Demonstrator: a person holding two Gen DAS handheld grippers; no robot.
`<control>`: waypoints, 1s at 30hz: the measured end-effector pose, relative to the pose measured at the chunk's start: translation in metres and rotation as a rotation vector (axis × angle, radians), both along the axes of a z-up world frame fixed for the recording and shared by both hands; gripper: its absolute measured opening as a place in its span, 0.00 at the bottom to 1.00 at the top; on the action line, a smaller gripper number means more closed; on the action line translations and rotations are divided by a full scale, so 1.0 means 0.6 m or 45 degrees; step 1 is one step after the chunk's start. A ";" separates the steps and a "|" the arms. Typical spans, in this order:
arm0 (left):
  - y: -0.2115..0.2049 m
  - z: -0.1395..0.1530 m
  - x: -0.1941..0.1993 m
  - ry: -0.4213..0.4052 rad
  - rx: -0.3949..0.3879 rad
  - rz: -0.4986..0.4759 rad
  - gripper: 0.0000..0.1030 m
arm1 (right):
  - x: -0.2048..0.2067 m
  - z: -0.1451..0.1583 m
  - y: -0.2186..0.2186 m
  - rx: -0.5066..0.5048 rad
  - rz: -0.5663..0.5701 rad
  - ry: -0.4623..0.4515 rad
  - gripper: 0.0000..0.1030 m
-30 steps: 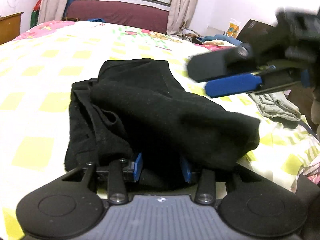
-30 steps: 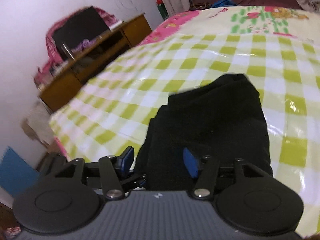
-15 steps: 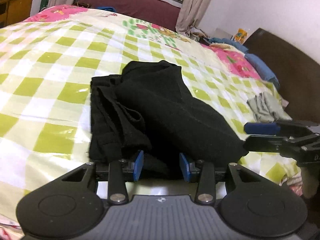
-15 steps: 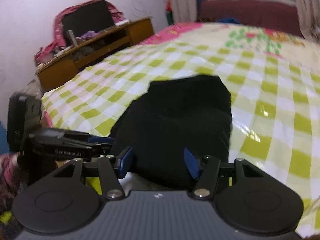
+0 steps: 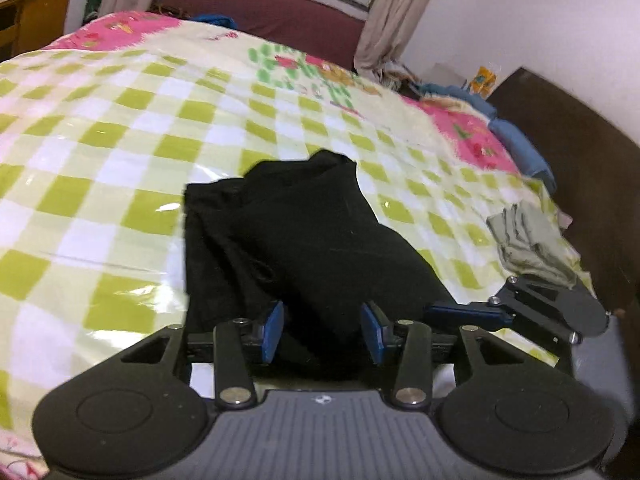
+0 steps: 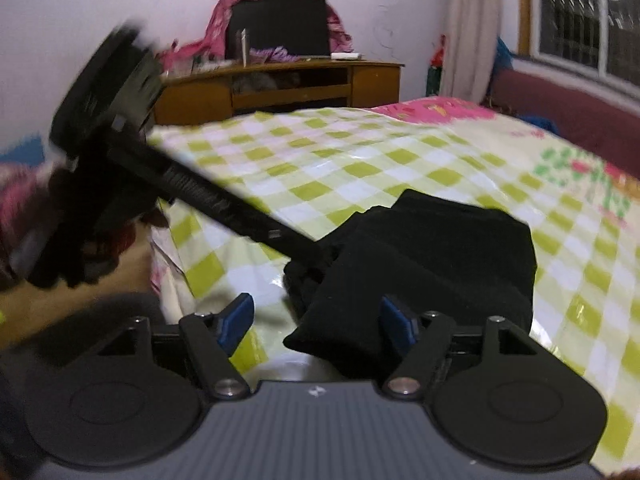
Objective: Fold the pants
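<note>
Looking along the left gripper (image 5: 322,330), its blue pads stand apart, with the near end of the black pants (image 5: 304,240) lying between them, unclamped. The pants sit bunched on the checked bedspread (image 5: 100,152). The right gripper (image 5: 460,312) reaches in low from the right, touching the pants' edge; grey cloth (image 5: 528,240) lies beyond it.

From the right wrist, the right gripper (image 6: 316,320) is also spread, a pants corner (image 6: 420,264) between its pads. The left gripper's blurred body crosses from the left to the pants. A desk (image 6: 280,84) stands behind.

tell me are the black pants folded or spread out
Folded: the black pants lie bunched in a compact layered bundle on the checked bedcover.
</note>
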State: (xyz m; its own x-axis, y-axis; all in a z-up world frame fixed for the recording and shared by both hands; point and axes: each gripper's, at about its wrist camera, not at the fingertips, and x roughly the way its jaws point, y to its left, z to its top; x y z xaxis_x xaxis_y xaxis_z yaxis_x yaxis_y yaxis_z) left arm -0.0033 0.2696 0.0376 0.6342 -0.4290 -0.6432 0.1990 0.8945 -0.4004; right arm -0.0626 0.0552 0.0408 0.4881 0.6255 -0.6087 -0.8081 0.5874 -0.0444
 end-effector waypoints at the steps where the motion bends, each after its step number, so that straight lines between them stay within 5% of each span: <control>1: -0.011 -0.006 0.010 0.016 0.011 -0.013 0.55 | -0.003 -0.007 0.011 -0.050 -0.006 -0.039 0.69; 3: -0.027 -0.013 0.023 0.045 0.014 -0.041 0.55 | -0.005 -0.023 0.028 -0.143 -0.024 -0.109 0.64; 5: -0.038 -0.018 0.031 0.070 0.034 -0.057 0.57 | 0.003 -0.033 0.030 -0.197 -0.077 -0.122 0.43; 12: -0.026 -0.018 0.018 0.104 -0.028 -0.028 0.68 | 0.030 -0.016 -0.026 -0.075 -0.158 0.086 0.19; 18: -0.020 -0.010 0.013 0.127 -0.041 -0.002 0.69 | 0.046 0.017 -0.078 0.047 -0.256 0.130 0.11; 30: -0.081 -0.014 0.096 0.209 -0.262 -0.047 0.74 | 0.052 0.028 -0.147 0.157 -0.370 0.199 0.11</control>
